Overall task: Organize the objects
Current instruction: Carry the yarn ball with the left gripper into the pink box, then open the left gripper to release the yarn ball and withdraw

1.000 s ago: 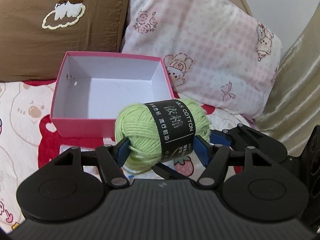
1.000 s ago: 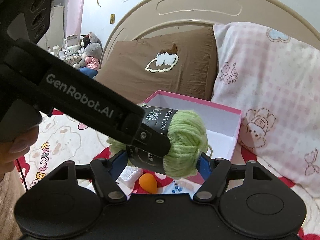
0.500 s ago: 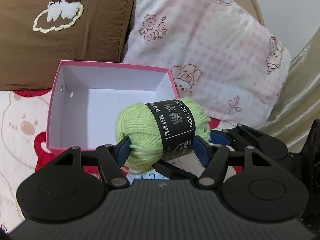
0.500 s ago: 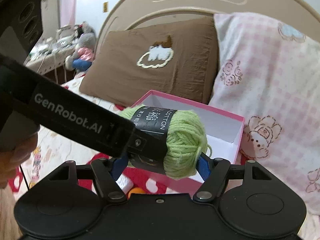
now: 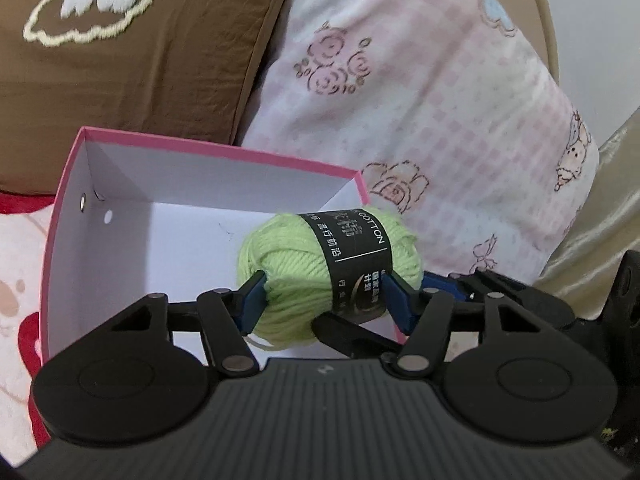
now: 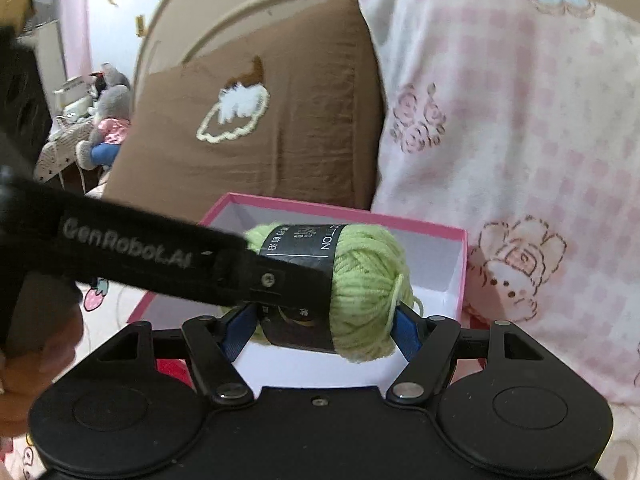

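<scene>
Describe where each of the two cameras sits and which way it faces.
Left wrist: on the left tool, facing the pink box and pillows; its closing jaws pinch the green yarn ball.
Right wrist: on the right tool, facing the headboard; the left tool's arm and a hand show.
Shared: yarn ball, box, both pillows.

There is one green ball of yarn (image 5: pixel 320 268), one pink box (image 5: pixel 224 152), two pillows, one brown (image 5: pixel 140 64) and one pink (image 5: pixel 432 112), and two claws.
</scene>
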